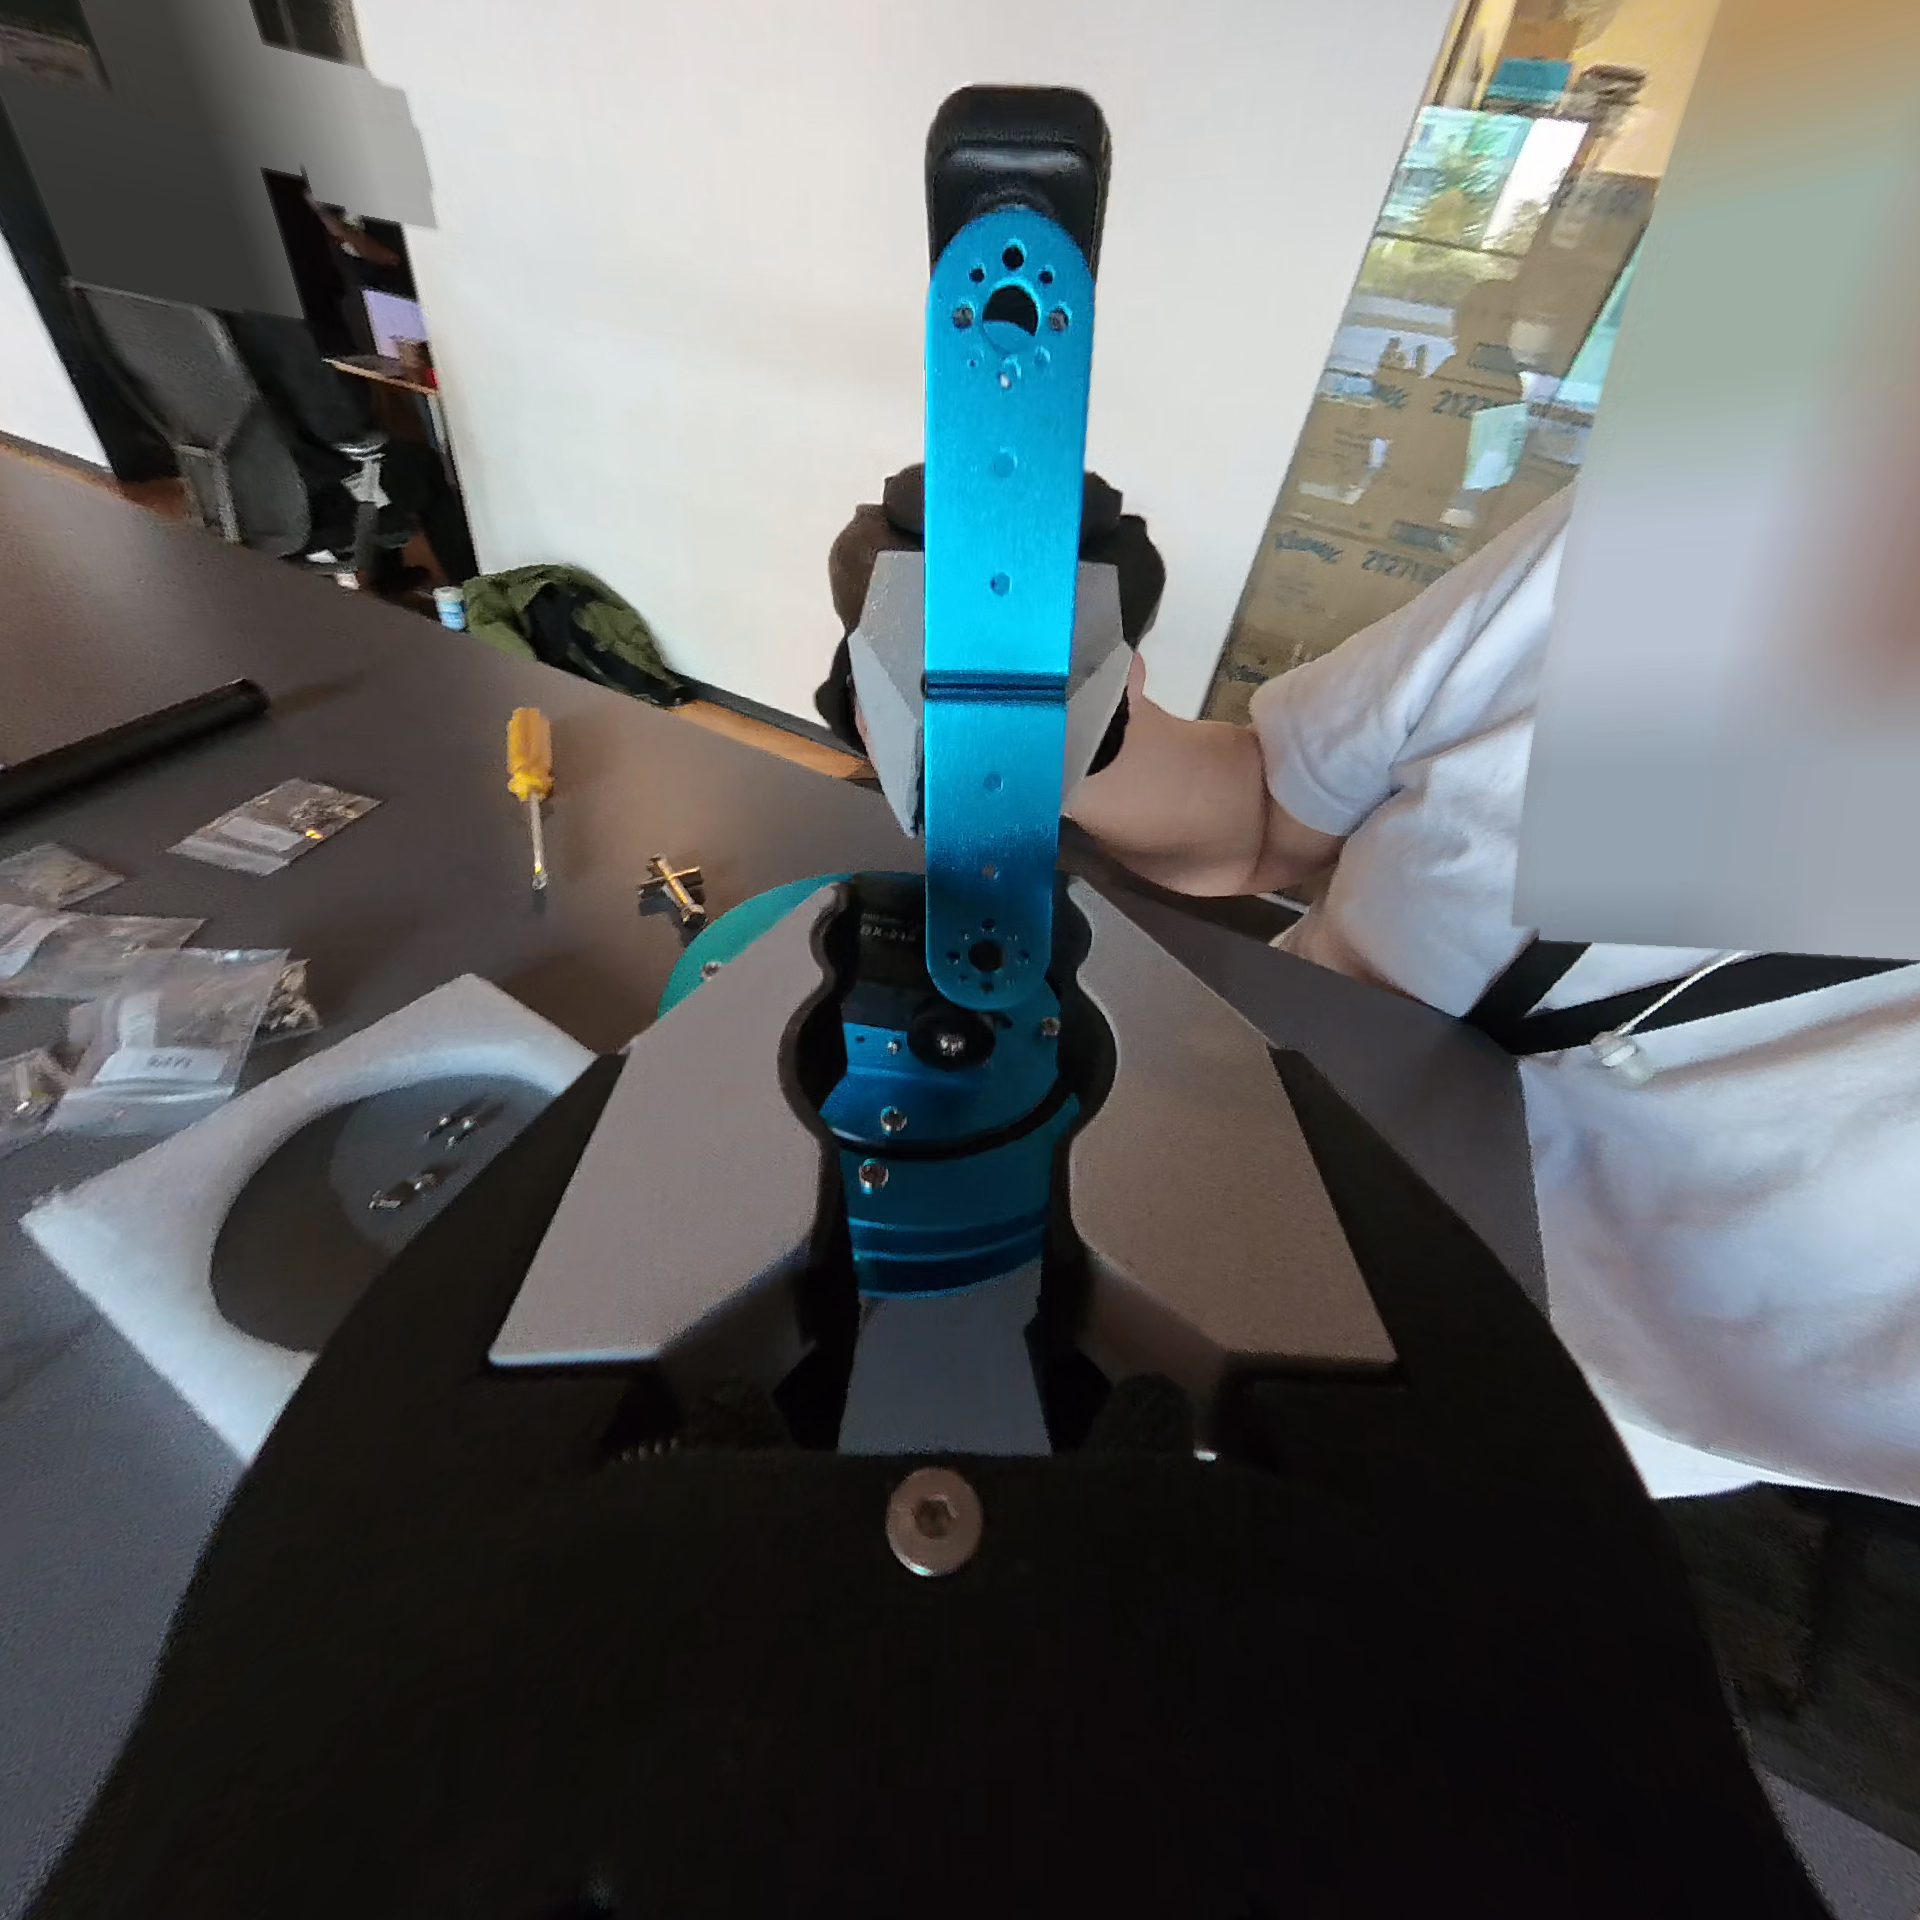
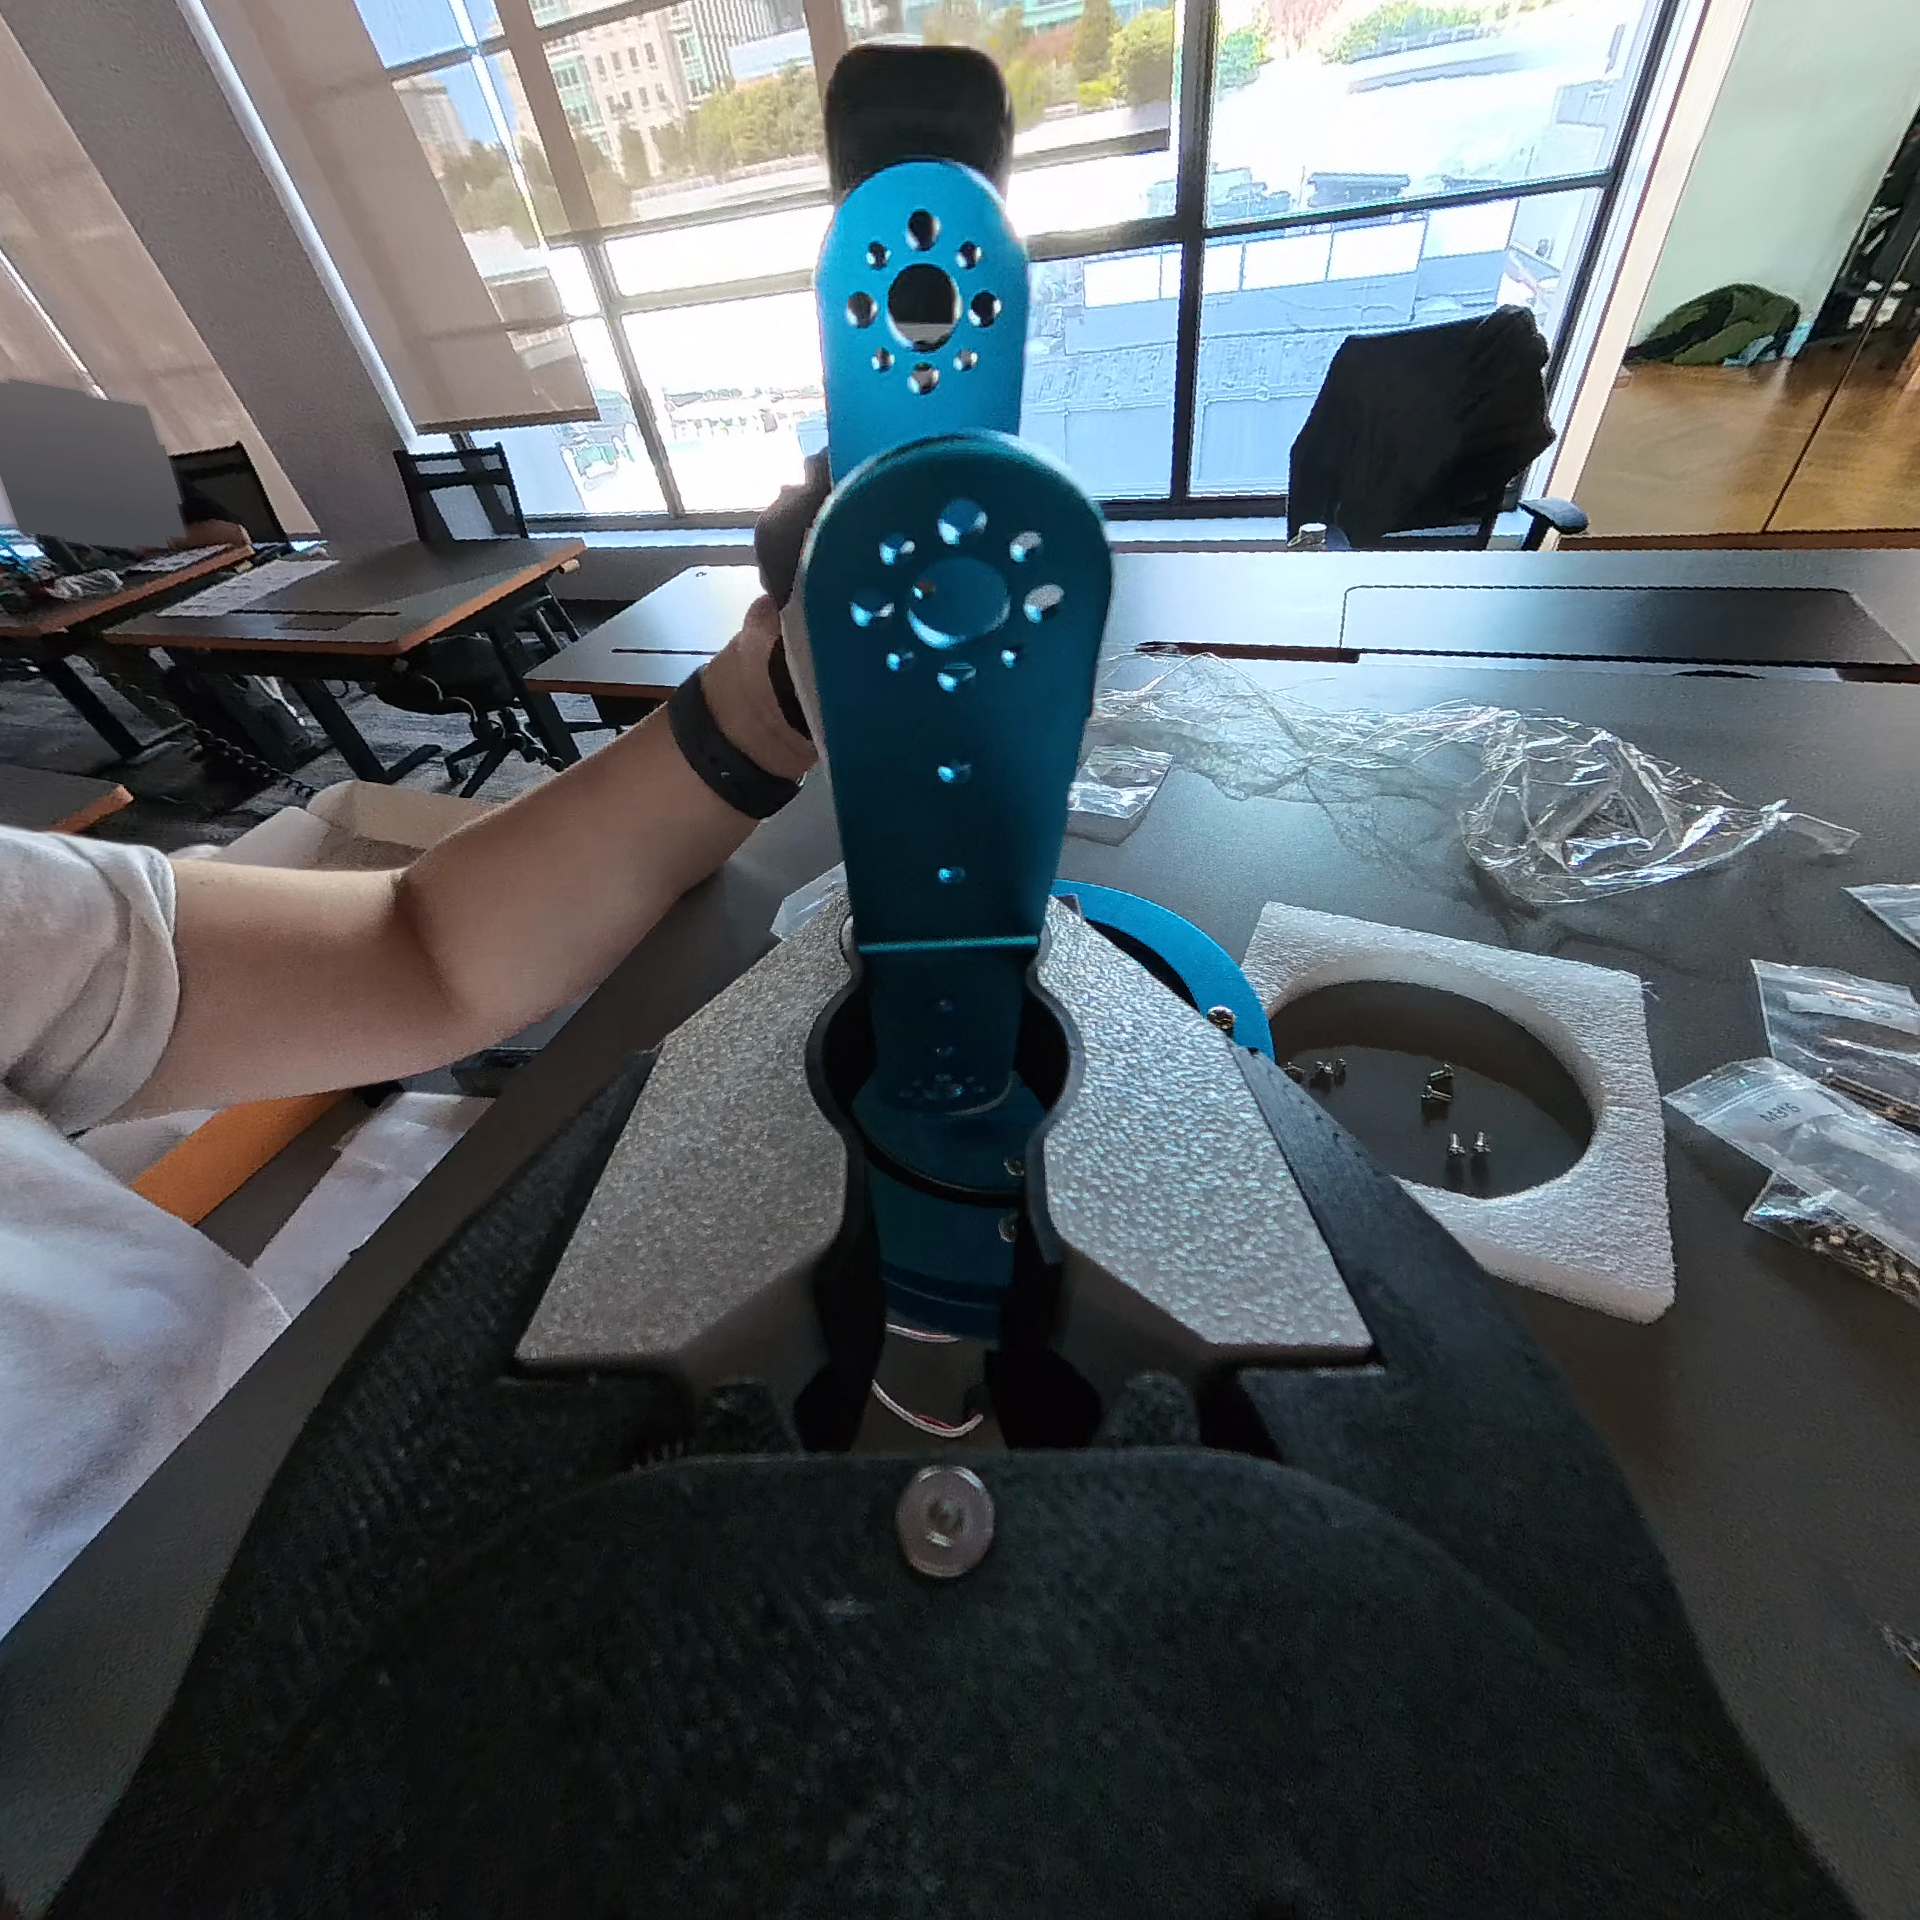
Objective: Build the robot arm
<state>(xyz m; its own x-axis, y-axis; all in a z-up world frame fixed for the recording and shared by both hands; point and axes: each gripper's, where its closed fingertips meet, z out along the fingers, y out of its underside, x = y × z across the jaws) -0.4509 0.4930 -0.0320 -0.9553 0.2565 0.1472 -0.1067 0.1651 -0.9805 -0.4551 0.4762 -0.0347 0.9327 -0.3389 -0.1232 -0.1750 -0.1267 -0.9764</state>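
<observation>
The dark table (image 1: 312,644) carries everything; on it stands a blue bracket arm (image 1: 992,520), upright on a round blue base plate (image 2: 1195,956) and topped by a black motor block (image 1: 1018,156); both tools are on it at once. The left gripper (image 1: 951,935) has its jaws closed round the arm's lower, drum-shaped joint just above the plate; the right gripper (image 2: 945,935) has its jaws clamped on the bracket higher up, at its fold line. Both holds look centred in the curved recesses of the jaws, which I judge a steady way to keep the arm from tilting. Only the right wrist view shows the crumpled clear plastic (image 2: 1558,790) and the bracket's second, nearer plate; both views show the white foam block (image 2: 1558,1226). Only the left wrist view shows the yellow screwdriver (image 1: 528,748) and the small cross-shaped key (image 1: 673,883), lying near each other; the loose screws (image 2: 1439,1086) in the foam's round cut-out read more clearly from the right.
</observation>
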